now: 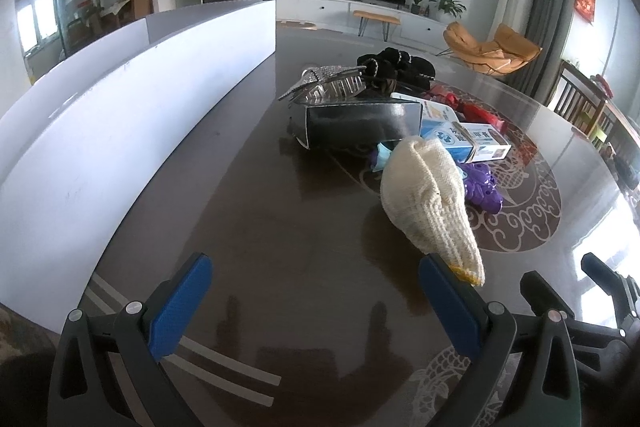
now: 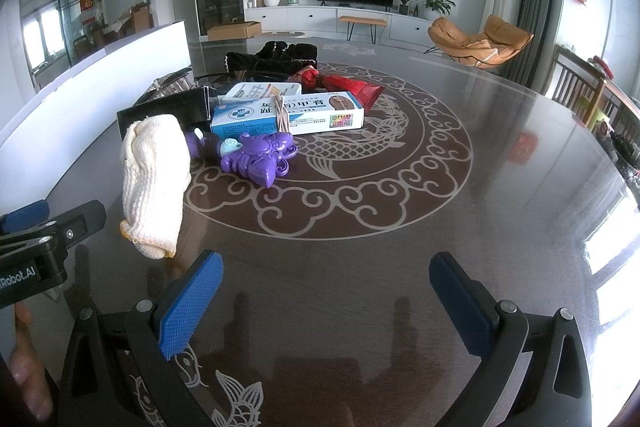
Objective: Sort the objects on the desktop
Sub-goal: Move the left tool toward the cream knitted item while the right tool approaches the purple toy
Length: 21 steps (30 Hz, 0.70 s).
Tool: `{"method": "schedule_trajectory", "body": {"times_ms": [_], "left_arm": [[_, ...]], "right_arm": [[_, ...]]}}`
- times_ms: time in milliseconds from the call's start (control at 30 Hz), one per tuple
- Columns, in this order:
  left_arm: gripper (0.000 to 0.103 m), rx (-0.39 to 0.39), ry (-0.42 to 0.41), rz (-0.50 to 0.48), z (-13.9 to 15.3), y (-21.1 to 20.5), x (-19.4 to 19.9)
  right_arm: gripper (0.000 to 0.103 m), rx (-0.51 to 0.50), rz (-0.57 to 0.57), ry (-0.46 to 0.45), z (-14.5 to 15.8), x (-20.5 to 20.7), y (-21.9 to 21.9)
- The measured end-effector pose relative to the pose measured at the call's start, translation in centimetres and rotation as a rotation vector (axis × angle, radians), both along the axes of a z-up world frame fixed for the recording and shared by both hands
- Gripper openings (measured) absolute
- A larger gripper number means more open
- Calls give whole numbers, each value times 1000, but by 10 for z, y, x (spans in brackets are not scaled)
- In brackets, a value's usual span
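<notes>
A heap of objects lies on the dark table [image 2: 400,267]. A cream knit glove [image 1: 428,203] [image 2: 154,179] lies nearest, its cuff just ahead of my left gripper's right finger. Behind it are a purple toy [image 2: 260,157] [image 1: 482,187], a blue-and-white medicine box [image 2: 288,115] [image 1: 468,141], a black box [image 1: 360,119] [image 2: 168,109], a silver sequined item [image 1: 328,83], a red packet [image 2: 348,85] and black fabric [image 2: 280,55] [image 1: 396,65]. My left gripper [image 1: 316,299] is open and empty. My right gripper [image 2: 326,295] is open and empty above bare table.
A long white bin wall [image 1: 120,115] [image 2: 100,83] runs along the table's left side. The right gripper's fingers show at the lower right of the left wrist view [image 1: 560,299]; the left gripper shows at the left edge of the right wrist view [image 2: 48,227].
</notes>
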State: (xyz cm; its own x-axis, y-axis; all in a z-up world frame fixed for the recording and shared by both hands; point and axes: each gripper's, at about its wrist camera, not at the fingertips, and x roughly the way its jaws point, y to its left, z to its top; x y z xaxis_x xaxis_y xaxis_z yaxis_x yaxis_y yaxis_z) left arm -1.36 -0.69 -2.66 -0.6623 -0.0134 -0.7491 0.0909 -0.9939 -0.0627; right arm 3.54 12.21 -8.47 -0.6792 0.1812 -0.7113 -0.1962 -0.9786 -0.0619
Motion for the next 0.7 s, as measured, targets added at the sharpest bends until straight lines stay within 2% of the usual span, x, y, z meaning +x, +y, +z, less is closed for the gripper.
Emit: {"method": "schedule_trajectory", "body": {"times_ms": [700], "left_arm": [[103,8,-28,17,-6,-3,-4]], "right_arm": [[103,-1,0,-2,0,1,0]]}}
